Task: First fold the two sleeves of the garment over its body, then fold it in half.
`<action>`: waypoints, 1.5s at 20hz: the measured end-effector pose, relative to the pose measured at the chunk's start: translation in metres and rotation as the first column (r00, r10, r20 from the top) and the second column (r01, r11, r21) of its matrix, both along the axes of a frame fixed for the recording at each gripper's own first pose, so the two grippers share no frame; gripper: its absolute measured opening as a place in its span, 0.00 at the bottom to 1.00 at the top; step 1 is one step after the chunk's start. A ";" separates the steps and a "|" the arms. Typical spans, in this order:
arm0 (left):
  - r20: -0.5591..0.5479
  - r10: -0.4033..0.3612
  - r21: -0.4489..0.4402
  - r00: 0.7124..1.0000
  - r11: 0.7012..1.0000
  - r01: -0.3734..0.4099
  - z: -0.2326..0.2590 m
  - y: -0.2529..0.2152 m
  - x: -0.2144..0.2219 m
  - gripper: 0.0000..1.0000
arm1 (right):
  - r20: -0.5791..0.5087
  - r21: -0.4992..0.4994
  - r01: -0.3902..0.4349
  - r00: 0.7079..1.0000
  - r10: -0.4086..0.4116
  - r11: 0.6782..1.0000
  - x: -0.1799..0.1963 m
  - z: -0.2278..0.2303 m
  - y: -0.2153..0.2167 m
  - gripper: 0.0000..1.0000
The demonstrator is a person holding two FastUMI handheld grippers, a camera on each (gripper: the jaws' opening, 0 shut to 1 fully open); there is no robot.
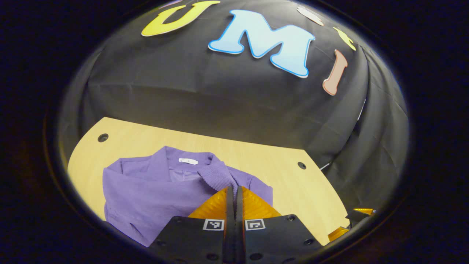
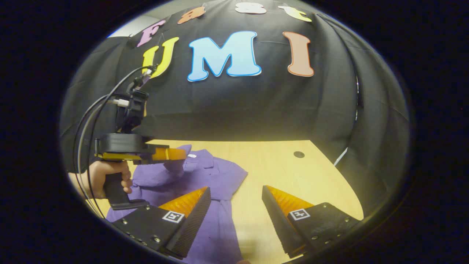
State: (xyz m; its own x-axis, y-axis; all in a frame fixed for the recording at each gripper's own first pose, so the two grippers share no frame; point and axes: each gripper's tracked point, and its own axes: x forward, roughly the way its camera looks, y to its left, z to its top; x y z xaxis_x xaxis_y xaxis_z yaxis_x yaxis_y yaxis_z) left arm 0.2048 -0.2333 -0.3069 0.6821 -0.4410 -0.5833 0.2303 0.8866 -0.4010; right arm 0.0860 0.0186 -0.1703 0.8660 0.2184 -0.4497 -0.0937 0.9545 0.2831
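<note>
Left tongs (image 1: pixel 234 190): I had them clenched on the sleeve (image 1: pixel 220 174).
Right tongs (image 2: pixel 236 194): released.
Garment (image 2: pixel 216 176): soft, limp; grip hems.

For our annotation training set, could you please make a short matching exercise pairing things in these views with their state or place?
Things:
1. left gripper
2. right gripper
3. purple garment
4. white neck label

States or places:
A. fingers wide apart, nothing between them
B. spread on the wooden table
C. fingers closed together over the cloth
D. inside the collar

Pairs: 1-C, 2-A, 3-B, 4-D
</note>
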 end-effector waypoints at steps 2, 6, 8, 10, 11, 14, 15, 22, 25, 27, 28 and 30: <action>-0.003 -0.025 0.029 1.000 0.999 0.025 -0.007 -0.006 -0.005 0.06 | 0.001 -0.003 0.009 1.000 -0.009 1.000 -0.006 -0.002 -0.006 0.89; -0.032 -0.081 0.073 0.996 0.994 0.083 -0.024 -0.027 -0.021 0.06 | 0.003 0.006 0.006 1.000 -0.006 1.000 -0.021 -0.005 -0.017 0.89; -0.038 -0.107 0.104 0.994 0.988 0.110 -0.035 -0.030 -0.029 0.07 | 0.007 0.014 0.001 1.000 -0.001 1.000 -0.028 -0.005 -0.022 0.89; -0.045 -0.128 0.113 0.991 0.985 0.132 -0.042 -0.035 -0.037 0.11 | 0.010 0.006 -0.012 1.000 0.012 1.000 -0.036 -0.007 -0.023 0.88; -0.050 -0.134 0.108 0.990 0.984 0.139 -0.041 -0.035 -0.042 0.13 | 0.009 -0.003 -0.018 1.000 0.018 1.000 -0.041 -0.008 -0.025 0.88; -0.029 -0.141 0.095 0.990 0.985 0.143 -0.033 -0.036 -0.054 0.50 | 0.008 -0.028 -0.008 1.000 0.008 1.000 -0.055 -0.005 -0.032 0.88; -0.020 -0.142 0.092 0.990 0.985 0.143 -0.029 -0.036 -0.057 0.49 | 0.009 -0.031 0.001 1.000 0.000 1.000 -0.059 -0.004 -0.034 0.88; 0.056 -0.102 0.095 0.993 0.991 0.096 0.005 0.012 -0.082 0.89 | 0.004 -0.066 0.040 0.999 -0.039 0.997 -0.082 0.000 -0.025 0.89; 0.083 -0.067 0.107 0.994 0.993 0.058 0.019 0.052 -0.103 0.92 | -0.023 -0.035 0.042 0.999 -0.043 0.998 -0.095 -0.004 -0.010 0.89; 0.100 -0.046 0.124 0.994 0.992 0.034 0.026 0.081 -0.121 0.92 | -0.048 -0.047 0.039 0.998 -0.041 0.998 -0.106 -0.011 -0.003 0.88; 0.100 -0.038 0.136 0.994 0.990 0.024 0.028 0.096 -0.132 0.89 | -0.060 -0.055 0.035 0.998 -0.038 0.998 -0.112 -0.015 0.000 0.88; 0.098 -0.034 0.157 0.995 0.987 0.018 0.026 0.123 -0.157 0.89 | -0.089 -0.064 0.024 0.996 -0.030 0.998 -0.126 -0.023 0.006 0.88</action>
State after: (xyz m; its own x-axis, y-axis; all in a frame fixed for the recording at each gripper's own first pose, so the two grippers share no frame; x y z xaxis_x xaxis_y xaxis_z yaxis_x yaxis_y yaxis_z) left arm 0.0481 -0.1101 -0.2813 0.7300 -0.3690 -0.5753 0.2864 0.9294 -0.2326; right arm -0.0397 0.0249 -0.1935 0.8268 0.1640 -0.5381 -0.0445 0.9726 0.2282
